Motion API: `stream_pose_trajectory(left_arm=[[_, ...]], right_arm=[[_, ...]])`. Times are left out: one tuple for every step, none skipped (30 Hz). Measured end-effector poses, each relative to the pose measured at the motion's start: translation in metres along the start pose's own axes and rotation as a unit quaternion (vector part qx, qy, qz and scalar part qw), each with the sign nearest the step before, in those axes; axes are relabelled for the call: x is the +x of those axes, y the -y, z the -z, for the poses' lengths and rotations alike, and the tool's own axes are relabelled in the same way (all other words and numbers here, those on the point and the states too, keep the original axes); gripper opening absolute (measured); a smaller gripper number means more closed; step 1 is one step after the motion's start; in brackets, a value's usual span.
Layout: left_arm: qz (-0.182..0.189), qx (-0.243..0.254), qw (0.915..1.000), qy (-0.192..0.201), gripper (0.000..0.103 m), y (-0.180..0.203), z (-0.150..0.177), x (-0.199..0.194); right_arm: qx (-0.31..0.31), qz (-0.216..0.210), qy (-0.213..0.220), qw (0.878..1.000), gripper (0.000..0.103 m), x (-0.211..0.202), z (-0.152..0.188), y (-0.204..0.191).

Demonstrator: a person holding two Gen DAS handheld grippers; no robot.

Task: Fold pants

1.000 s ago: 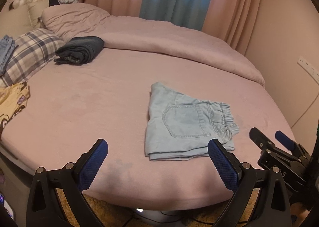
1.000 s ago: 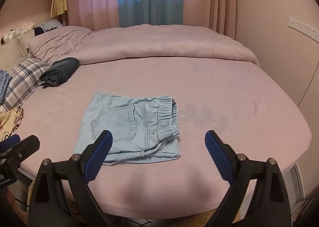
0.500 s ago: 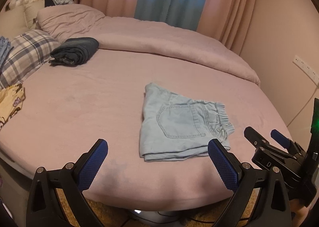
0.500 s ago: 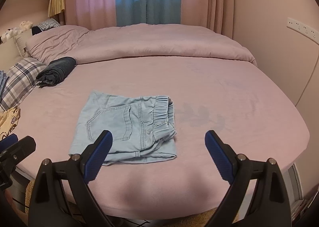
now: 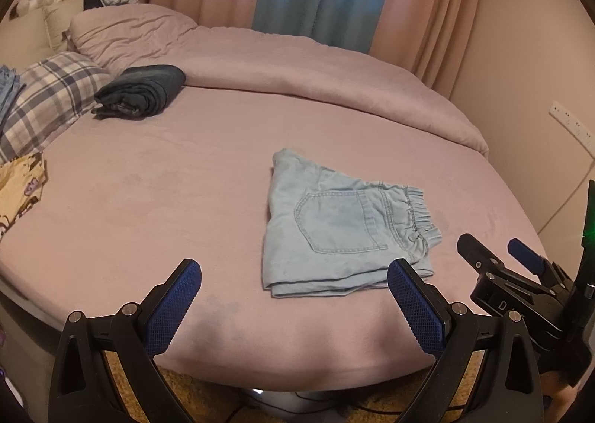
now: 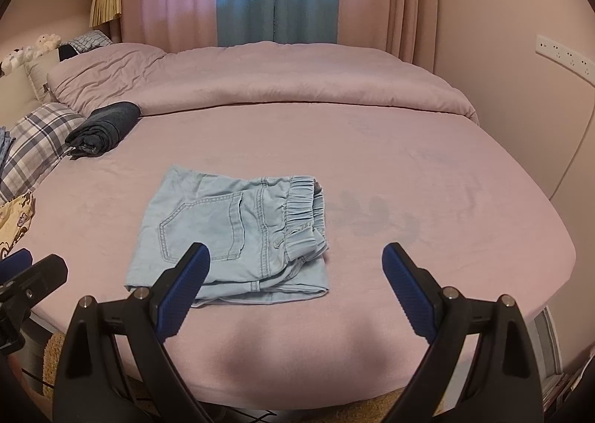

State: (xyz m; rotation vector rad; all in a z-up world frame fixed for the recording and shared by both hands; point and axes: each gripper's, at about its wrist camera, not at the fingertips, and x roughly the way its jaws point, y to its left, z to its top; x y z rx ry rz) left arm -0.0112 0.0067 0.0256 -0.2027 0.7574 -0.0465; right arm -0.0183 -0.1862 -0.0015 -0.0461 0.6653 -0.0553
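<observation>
Light blue denim pants [image 5: 338, 233] lie folded flat on the pink bed [image 5: 167, 199], back pocket up, elastic waistband to the right. They also show in the right wrist view [image 6: 238, 233]. My left gripper [image 5: 293, 307] is open and empty, held off the bed's near edge, short of the pants. My right gripper [image 6: 295, 292] is open and empty, held near the bed's front edge just short of the pants. The right gripper shows at the right edge of the left wrist view [image 5: 509, 274].
A folded dark garment [image 5: 141, 95] lies at the back left beside a plaid pillow [image 5: 48, 95]. A rolled pink duvet [image 6: 279, 84] runs along the back. A yellow patterned cloth [image 5: 18, 188] lies at the left edge. A wall [image 6: 520, 106] stands to the right.
Both grippers have drawn back slightly from the bed and stayed open. The pants have not moved.
</observation>
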Motion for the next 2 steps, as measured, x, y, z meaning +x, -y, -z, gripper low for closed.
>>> stream_pose_trajectory(left_arm=[[0.000,0.001,1.0000,0.000,0.100,-0.0001,-0.0001,0.0001],[0.000,0.001,1.0000,-0.001,0.100,-0.0002,0.0001,0.0003]], right_arm=[[-0.001,0.000,0.000,1.000,0.095,0.0002,0.0000,-0.0002],[-0.001,0.001,0.000,1.000,0.095,0.0004,0.0004,-0.0004]])
